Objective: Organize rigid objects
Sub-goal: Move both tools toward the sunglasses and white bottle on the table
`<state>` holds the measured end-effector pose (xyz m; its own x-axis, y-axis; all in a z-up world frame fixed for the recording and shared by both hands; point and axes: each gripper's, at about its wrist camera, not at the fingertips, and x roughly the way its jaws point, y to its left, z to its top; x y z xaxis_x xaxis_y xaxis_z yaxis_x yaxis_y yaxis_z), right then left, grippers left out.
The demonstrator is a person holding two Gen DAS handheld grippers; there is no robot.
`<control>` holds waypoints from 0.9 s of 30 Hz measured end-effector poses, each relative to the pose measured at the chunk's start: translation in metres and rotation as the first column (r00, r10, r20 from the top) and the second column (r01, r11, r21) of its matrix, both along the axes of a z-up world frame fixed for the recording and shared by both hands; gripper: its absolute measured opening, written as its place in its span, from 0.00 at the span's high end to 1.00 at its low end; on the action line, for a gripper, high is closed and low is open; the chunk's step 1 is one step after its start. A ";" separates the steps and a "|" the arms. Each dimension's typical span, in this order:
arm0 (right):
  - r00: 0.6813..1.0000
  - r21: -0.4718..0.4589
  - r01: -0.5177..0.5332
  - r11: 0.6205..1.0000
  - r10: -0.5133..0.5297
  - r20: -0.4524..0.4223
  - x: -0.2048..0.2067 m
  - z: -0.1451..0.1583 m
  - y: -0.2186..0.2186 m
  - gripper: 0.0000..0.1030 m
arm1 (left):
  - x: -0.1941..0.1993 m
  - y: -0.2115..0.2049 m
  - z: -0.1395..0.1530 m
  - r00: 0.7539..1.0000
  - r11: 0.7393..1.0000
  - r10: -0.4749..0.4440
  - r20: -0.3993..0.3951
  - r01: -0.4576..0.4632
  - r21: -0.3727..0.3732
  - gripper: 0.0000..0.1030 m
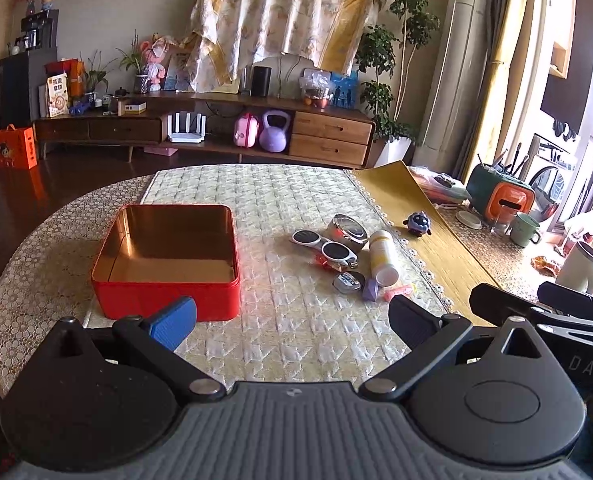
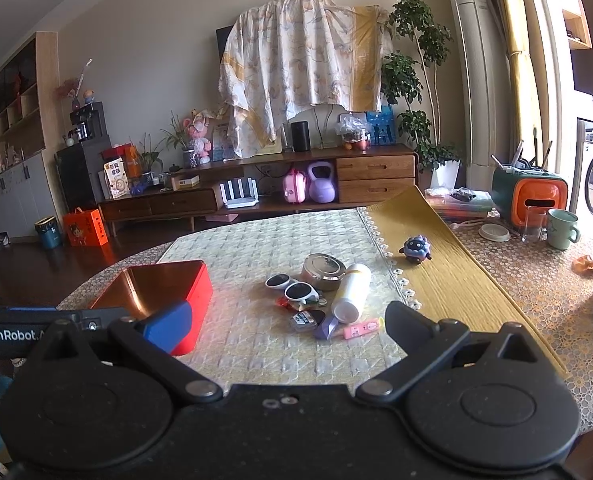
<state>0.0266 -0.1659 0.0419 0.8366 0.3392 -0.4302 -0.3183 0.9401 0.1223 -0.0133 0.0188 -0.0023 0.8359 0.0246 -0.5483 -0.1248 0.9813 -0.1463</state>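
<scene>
An empty red tin box [image 1: 168,260] with a gold inside sits on the quilted mat, left of a cluster of small things: white sunglasses [image 1: 325,246], a round metal tin [image 1: 348,232], a white bottle [image 1: 383,257] on its side, a small dark tin [image 1: 348,282], a purple piece [image 1: 371,289] and a pink item [image 1: 400,290]. My left gripper [image 1: 292,320] is open and empty, just in front of the box. My right gripper [image 2: 286,326] is open and empty, just in front of the cluster [image 2: 320,300], with the box [image 2: 156,296] at its left.
A small blue plush toy [image 1: 417,224] stands on the yellow runner [image 1: 428,224]. At the table's right are a green mug [image 2: 562,229], a glass [image 2: 534,224], an orange-green holder [image 2: 530,196] and a white jug [image 1: 580,266].
</scene>
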 end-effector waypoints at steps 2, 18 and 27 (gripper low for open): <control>1.000 0.000 -0.001 1.000 0.001 0.000 0.000 0.000 0.000 0.00 | 0.001 0.002 -0.001 1.000 1.000 -0.001 -0.005 0.001 -0.011 0.00; 0.999 0.007 -0.002 1.000 0.002 -0.044 0.014 -0.017 0.006 0.00 | 0.025 -0.001 -0.015 0.998 1.000 0.005 -0.064 -0.006 -0.016 0.00; 0.996 -0.012 -0.028 1.000 0.027 -0.084 0.038 -0.031 -0.001 0.00 | 0.061 -0.010 -0.031 0.993 1.000 -0.003 -0.120 0.006 0.030 0.00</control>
